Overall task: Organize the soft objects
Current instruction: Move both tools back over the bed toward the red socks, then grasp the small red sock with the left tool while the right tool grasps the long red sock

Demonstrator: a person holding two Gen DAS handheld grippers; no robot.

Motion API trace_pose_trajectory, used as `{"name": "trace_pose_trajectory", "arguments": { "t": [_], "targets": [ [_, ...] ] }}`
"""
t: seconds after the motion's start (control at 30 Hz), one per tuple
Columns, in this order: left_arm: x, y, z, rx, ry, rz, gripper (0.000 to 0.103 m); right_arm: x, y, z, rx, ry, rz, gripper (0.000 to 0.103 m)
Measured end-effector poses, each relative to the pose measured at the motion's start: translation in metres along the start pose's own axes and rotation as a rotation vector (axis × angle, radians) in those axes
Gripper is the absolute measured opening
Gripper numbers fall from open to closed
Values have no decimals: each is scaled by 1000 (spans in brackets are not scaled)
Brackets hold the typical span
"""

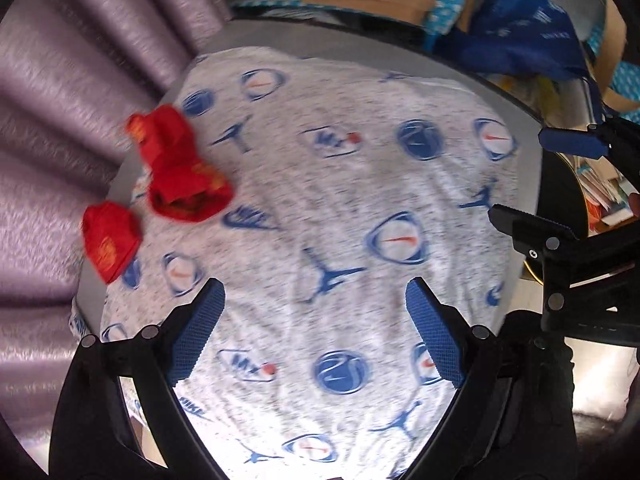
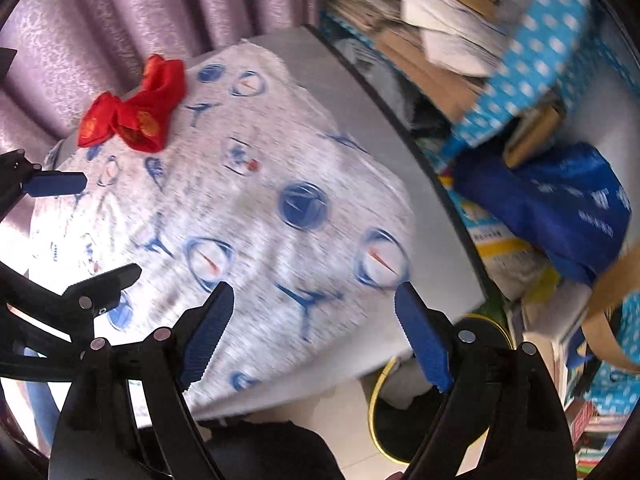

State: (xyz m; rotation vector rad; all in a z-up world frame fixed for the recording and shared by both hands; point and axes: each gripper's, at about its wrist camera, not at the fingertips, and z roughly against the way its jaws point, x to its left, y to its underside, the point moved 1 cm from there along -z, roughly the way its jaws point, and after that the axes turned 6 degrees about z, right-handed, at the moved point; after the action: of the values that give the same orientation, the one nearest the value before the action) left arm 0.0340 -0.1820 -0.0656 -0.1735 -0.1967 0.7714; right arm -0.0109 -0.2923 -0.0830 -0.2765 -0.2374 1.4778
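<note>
two wrist views over a round grey table (image 1: 532, 184). we see a grey printed cloth (image 1: 320, 208) lying spread over most of the tabletop, with its near edge hanging past the rim in the right wrist view. two small red fabric pieces (image 1: 184, 168) sit at the cloth's far left edge, close to the purple curtain (image 1: 60, 100); the nearer one (image 1: 110, 240) lies just beside the other, and in the right wrist view the pair (image 2: 136, 112) looks as if it touches, though blur prevents certainty.

the left gripper (image 1: 316, 308) hovers above the cloth with its blue pads spread wide and nothing between them. the right gripper (image 2: 314, 304) is likewise spread and empty, poised over the cloth's near right corner.

risks, as we judge them:
- the cloth is loose and overhangs the rim; a pull at one corner could drag the whole sheet, carrying the red pieces off the table toward the curtain.
- a shallow pinch on flat fabric may close on nothing, or take only a thin fold that slips out when lifted.
- the two grippers sit near each other, so converging reaches could collide.
- clutter beside the table, including a blue bag (image 2: 560, 216) and stacked cardboard (image 2: 420, 28), could snag a swinging cloth.
</note>
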Motion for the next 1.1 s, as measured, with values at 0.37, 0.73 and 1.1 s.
{"name": "trace_pose_trajectory", "arguments": {
  "t": [0.37, 0.73, 1.1],
  "targets": [
    [61, 12, 3, -16, -14, 105, 91, 56, -47, -13, -14, 8, 110, 82],
    [130, 11, -13, 12, -79, 204, 93, 92, -83, -26, -27, -11, 142, 84],
    [169, -9, -50, 73, -79, 258, 93, 115, -99, -39, -11, -39, 185, 84]
  ]
}}
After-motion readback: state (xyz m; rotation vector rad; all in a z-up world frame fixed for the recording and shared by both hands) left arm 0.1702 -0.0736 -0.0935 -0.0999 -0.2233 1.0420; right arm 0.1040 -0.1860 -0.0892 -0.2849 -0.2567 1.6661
